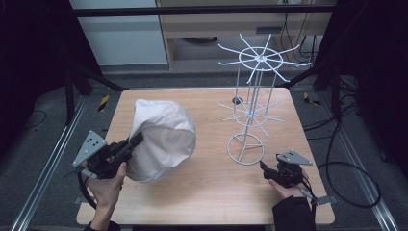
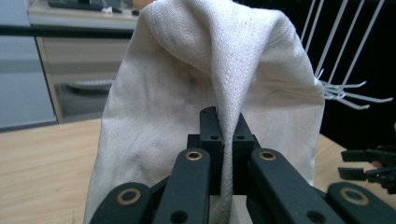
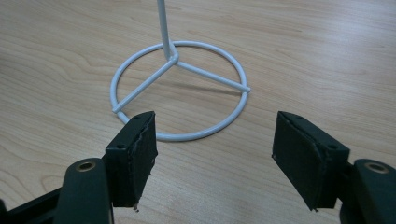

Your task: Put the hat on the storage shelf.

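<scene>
The cream fabric hat [image 1: 162, 139] hangs over the left half of the wooden table [image 1: 211, 202] in the high view, pinched at its edge by the left gripper [image 1: 136, 141], crown ballooning up and toward the white wire display rack [image 1: 252, 103], which stands just to its right; the right gripper [image 1: 263, 166] waits low beside the rack's ring base, holding nothing. The risk here, I'd say, is that loose cloth swinging into the lower spokes and snagging, or nudging the light rack over, since nothing steadies it. Over to the left gripper view: the jaws are clamped hard on a narrow folded seam of the hat [image 2: 210, 93], and that's a thin bite, so a quick swing could let the fabric slide out, while the rack's hook tips [image 2: 345, 91] show close behind the cloth at right. Now the right gripper view: jaws spread wide and empty above the table, the ring base [image 3: 180, 91] just ahead; bump that ring carelessly and the whole stand may skate away.
</scene>
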A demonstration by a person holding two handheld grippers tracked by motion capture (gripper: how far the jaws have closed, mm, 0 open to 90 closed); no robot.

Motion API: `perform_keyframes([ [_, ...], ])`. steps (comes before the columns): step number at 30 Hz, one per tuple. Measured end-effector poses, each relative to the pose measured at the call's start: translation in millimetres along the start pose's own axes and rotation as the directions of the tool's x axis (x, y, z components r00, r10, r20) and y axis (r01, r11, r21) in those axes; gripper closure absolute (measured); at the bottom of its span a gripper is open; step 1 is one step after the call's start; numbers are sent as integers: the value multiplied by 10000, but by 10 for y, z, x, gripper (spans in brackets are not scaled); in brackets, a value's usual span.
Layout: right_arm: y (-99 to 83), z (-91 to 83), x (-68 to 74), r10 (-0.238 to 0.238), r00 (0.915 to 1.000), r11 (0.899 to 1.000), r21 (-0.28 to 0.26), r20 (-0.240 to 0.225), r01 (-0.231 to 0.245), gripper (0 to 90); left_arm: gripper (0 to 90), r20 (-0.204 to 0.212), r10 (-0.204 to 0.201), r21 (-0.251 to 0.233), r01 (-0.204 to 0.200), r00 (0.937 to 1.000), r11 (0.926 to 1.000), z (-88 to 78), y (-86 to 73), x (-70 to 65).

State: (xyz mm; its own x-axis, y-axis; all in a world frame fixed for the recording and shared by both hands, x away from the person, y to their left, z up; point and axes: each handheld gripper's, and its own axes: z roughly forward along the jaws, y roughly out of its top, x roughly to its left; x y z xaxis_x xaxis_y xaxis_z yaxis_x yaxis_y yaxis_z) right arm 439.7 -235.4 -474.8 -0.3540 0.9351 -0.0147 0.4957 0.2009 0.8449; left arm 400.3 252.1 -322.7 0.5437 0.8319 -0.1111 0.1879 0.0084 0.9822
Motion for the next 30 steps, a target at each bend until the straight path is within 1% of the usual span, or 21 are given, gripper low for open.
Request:
perform_keyframes([
  [6, -4, -11, 1, 58, 10000, 10000, -62, 44, -57, 307, 882, 428, -35, -583, 60, 9991, 9983, -63, 103, -21],
  [13, -2, -32, 15, 47, 10000, 9997, -226, 53, -46, 307, 882, 630, -26, -1187, 101, 9980, 9929, -100, 213, -47],
  [15, -2, -32, 13, 27, 10000, 9997, -233, 75, -25, 307, 883, 721, -112, -1425, 214, 9973, 9896, -97, 250, -48],
  [19, -4, -31, 12, 37, 10000, 9997, -227, 79, -35, 306, 882, 843, -221, -1711, 363, 9962, 9846, -83, 326, -43],
  [24, -5, -30, 3, 27, 10000, 9997, -245, 84, -25, 307, 883, 1039, -264, -2292, 498, 9942, 9721, -59, 436, -76],
  [28, -3, -37, 1, 91, 9999, 9996, -262, 77, -89, 305, 883, 1168, -258, -2558, 552, 9928, 9652, -14, 503, -123],
  [29, -2, -38, 3, 140, 9999, 9996, -255, 63, -139, 304, 882, 1195, -229, -2661, 542, 9926, 9624, 1, 525, -141],
  [30, -5, -35, -3, 66, 9999, 9996, -285, 109, -63, 305, 882, 1228, -215, -2754, 549, 9922, 9598, 11, 541, -153],
])
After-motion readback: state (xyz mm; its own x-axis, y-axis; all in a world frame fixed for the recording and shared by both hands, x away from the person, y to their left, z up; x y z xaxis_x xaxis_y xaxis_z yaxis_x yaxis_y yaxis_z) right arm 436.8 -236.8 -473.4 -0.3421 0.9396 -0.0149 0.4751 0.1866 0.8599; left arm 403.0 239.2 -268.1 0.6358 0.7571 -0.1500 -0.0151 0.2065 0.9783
